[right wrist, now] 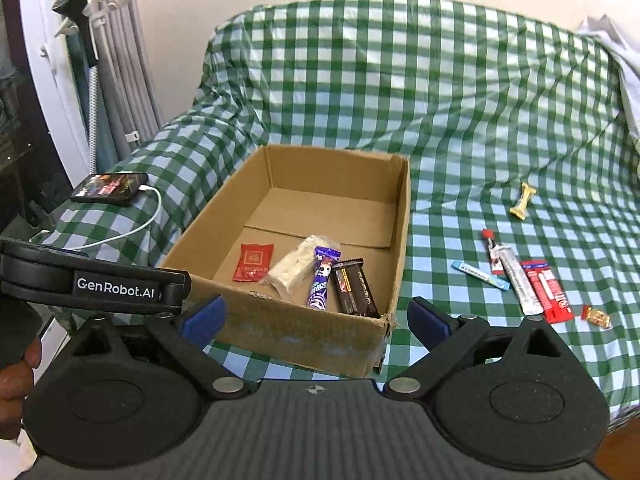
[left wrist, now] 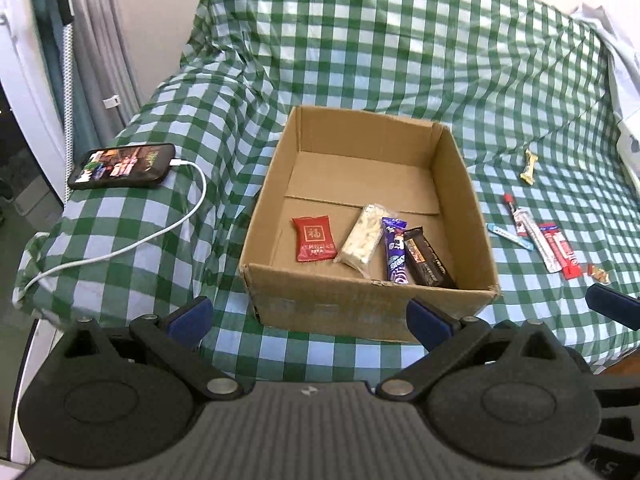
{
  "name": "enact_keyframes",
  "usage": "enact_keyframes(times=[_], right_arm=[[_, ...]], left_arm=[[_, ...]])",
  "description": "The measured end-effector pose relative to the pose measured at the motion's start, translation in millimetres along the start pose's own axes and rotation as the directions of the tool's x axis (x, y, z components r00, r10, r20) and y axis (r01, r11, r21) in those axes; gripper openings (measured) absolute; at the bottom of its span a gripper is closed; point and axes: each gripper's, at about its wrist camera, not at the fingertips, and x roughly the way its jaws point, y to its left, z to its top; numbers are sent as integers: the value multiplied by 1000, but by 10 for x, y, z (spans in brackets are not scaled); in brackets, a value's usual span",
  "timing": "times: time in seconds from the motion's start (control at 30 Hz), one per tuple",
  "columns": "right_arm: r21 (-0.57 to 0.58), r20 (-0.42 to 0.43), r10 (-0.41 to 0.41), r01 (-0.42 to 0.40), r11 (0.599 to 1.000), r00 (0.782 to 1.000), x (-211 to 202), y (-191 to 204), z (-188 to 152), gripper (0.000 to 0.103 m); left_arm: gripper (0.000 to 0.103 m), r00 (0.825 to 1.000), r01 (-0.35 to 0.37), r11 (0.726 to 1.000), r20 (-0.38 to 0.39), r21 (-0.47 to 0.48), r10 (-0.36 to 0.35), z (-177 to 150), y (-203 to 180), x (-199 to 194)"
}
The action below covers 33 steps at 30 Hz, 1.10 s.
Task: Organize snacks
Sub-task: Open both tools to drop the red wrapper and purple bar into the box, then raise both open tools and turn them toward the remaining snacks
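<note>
Surface: green-and-white checked cloth [left wrist: 400, 60] draped over what looks like a sofa or bed — the shape beneath is hard to make out.
Landmark: open cardboard box [left wrist: 468, 208] standing on the cloth.
Inside the box: red packet [left wrist: 314, 239], pale nougat bar [left wrist: 360, 242], purple wrapper [left wrist: 395, 257] and dark brown chocolate bar [left wrist: 426, 258], lying side by side along the near wall.
Right of the box: blue stick [right wrist: 480, 275], silver sachet [right wrist: 516, 278] and red bar [right wrist: 546, 290] close together; a small orange sweet [right wrist: 597, 316] just beyond them; a gold-wrapped sweet [right wrist: 523, 200] further back.
Left of the box: phone [left wrist: 122, 166] with a lit screen, a white cable [left wrist: 152, 236] plugged in.
Left tongs [left wrist: 308, 320]: spread wide, nothing between them — hanging before the box's near wall.
Right tongs [right wrist: 316, 318]: also spread wide and empty, before the box's near right corner.
Hand: fingers [right wrist: 18, 376] at the left edge of the right wrist view, gripping the other tool.
</note>
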Motion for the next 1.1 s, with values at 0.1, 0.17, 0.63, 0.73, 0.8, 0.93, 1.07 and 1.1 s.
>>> enact_keyframes(times=[0.1,0.17,0.63,0.73,0.8,0.93,1.07,1.1], right_arm=[[-14,25,-1,1,1000,1000,-150,29,-28,97],[-20,42,-1,2,1000,999,-241,43,-44,98],[-23,120,-3,5,1000,993,-636,104,-174,100],[-24,133,-3,6,1000,991,-685,114,-184,100],[-26,138,-4,7,1000,990,-705,117,-186,100],[-26,140,-4,8,1000,990,-727,112,-194,101],[-28,140,-3,7,1000,990,-728,109,-198,101],[-28,140,-3,7,1000,990,-729,109,-198,101]], left_arm=[[103,1000,0,1000,23,-7,0,-46,10,-120],[103,999,0,1000,38,-8,0,-79,4,-211],[103,994,-11,1000,105,-19,12,-217,4,-567],[103,994,-7,1000,111,-23,10,-223,21,-603],[103,993,-6,1000,114,-22,9,-229,22,-616],[103,993,-9,1000,119,-19,11,-240,18,-631],[103,993,-8,1000,119,-19,10,-242,20,-632],[103,993,-8,1000,118,-19,10,-243,20,-632]])
